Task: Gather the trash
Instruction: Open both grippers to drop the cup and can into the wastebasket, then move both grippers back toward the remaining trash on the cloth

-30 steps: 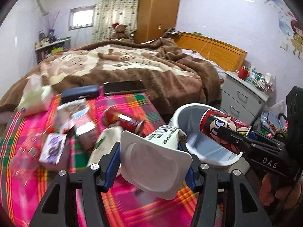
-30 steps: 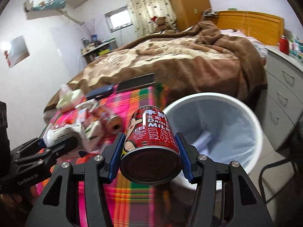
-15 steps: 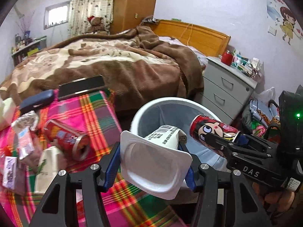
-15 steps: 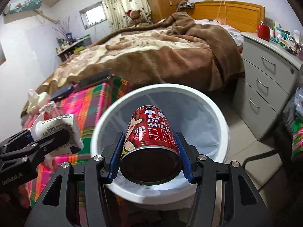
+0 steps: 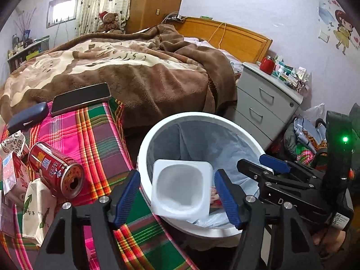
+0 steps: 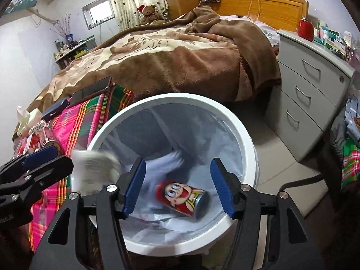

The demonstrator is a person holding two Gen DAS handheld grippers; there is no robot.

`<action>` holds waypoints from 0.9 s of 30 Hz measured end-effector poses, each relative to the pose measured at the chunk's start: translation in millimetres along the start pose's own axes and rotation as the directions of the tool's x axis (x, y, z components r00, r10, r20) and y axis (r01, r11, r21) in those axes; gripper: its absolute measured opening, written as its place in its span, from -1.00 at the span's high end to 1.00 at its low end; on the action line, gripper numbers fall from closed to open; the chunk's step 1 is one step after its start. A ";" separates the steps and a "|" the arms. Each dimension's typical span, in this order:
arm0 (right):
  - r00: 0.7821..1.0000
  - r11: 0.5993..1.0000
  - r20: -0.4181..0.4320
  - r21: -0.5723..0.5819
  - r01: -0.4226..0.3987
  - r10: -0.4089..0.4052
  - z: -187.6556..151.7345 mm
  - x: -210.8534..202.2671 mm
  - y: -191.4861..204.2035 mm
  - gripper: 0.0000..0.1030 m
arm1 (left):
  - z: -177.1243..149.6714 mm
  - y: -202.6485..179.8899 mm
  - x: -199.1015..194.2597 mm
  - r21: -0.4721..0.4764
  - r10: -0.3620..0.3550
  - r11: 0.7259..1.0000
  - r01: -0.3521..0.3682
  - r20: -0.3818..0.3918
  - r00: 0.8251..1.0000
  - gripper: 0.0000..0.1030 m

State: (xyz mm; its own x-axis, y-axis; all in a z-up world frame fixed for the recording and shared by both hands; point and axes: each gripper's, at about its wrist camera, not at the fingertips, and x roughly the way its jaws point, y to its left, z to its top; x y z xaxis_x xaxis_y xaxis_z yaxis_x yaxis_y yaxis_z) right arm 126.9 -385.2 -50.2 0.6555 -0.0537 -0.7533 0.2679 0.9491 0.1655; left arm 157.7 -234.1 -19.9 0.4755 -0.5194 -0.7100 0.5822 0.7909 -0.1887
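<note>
Can visible only right-wrist

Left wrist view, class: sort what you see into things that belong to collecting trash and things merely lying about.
Belong to the job:
- white bin
- yogurt cup dropping between the open jaws
- red can on the checked cloth
- cartoon can in the bin

Lying about:
- phone
- dark case
- teddy bear

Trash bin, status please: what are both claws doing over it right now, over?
Left gripper and right gripper open, jaws just opened. White cup dropping free over the trash bin. Red can already inside. Another can left on the cloth, nothing blocking.
</note>
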 end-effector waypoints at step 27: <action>0.992 0.993 0.071 -0.054 -0.104 0.108 -11.4 -28.5 63.3 -0.20 | -39.1 51.1 -95.5 -0.084 0.149 0.986 -0.141 0.101 0.984 -0.32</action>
State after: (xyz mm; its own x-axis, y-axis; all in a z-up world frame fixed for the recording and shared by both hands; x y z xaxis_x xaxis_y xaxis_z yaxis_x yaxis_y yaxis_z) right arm 117.1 -320.0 -25.5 0.7290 0.0273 -0.6840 0.1596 0.9649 0.2086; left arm 116.3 -131.4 11.7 0.6214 -0.4256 -0.6578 0.4518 0.8806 -0.1429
